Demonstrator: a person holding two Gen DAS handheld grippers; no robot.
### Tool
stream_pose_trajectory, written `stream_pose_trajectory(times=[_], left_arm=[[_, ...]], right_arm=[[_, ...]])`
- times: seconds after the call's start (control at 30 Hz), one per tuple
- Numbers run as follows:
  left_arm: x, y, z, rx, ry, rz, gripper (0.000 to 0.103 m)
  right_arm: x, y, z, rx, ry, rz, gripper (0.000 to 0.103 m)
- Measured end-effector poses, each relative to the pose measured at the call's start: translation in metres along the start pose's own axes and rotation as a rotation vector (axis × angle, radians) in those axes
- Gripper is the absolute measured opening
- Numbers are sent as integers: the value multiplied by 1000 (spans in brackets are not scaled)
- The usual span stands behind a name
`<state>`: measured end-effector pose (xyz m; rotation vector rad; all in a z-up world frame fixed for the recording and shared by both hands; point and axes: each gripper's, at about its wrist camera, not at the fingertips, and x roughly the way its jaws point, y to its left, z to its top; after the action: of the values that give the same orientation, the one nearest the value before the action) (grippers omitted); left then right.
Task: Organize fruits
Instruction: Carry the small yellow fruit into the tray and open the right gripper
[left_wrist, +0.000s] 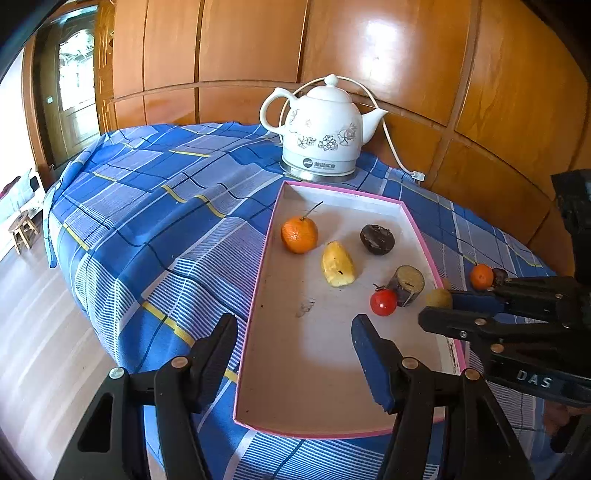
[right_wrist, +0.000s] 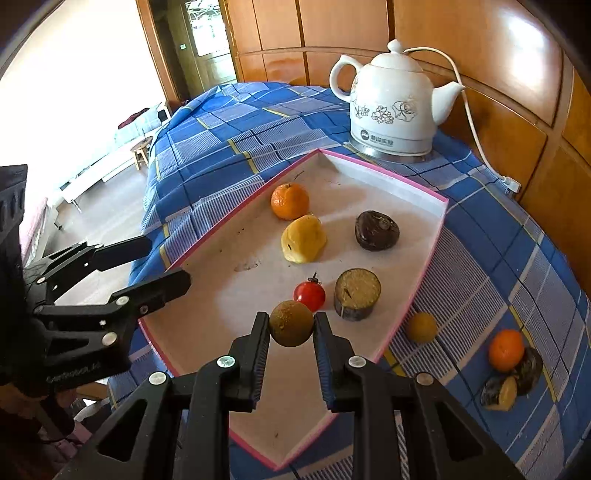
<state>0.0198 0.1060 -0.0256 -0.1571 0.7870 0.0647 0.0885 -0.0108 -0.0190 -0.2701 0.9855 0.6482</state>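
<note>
A pink-rimmed white tray (left_wrist: 343, 192) (right_wrist: 439, 221) lies on the blue checked cloth. In it are an orange (left_wrist: 299, 235) (right_wrist: 290, 201), a yellow fruit piece (left_wrist: 337, 264) (right_wrist: 303, 239), a dark wrinkled fruit (left_wrist: 377, 239) (right_wrist: 376, 230), a cut dark-skinned stub (left_wrist: 407, 284) (right_wrist: 357, 294) and a red tomato (left_wrist: 383, 301) (right_wrist: 309, 294). My right gripper (right_wrist: 291, 332) (left_wrist: 436, 308) is shut on a small brown round fruit (right_wrist: 291, 323) (left_wrist: 439, 297), held over the tray's near part. My left gripper (left_wrist: 293, 339) (right_wrist: 168, 260) is open and empty over the tray's left rim.
A white electric kettle (left_wrist: 320, 129) (right_wrist: 393, 99) with its cord stands behind the tray. On the cloth right of the tray lie a small yellow fruit (right_wrist: 422, 327), an orange (right_wrist: 506, 350) (left_wrist: 481, 276) and dark fruit pieces (right_wrist: 498, 393). A wooden wall backs the table.
</note>
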Motion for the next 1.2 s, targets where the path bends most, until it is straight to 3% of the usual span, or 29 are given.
stream_pose_trajectory(times=[0.37,0.53,0.8,0.93,1.2], left_arm=[[3,4,1,-6,7,4,65],[5,5,-1,-9,14,8,65],[4,3,-2,-7,15,4,65],[3,3,-2,-9,15,3,65],[3,-8,-3,14,17,-13,65]], right_arm=[[26,-7,5,29,39,-24,24],[30,-10,5,53,35,-34,33],[-3,-27,-6,142,-68,9,33],[-27,-51,-22,205,-110,-17,33],[-38,-100,-60,299,-79,-97,33]])
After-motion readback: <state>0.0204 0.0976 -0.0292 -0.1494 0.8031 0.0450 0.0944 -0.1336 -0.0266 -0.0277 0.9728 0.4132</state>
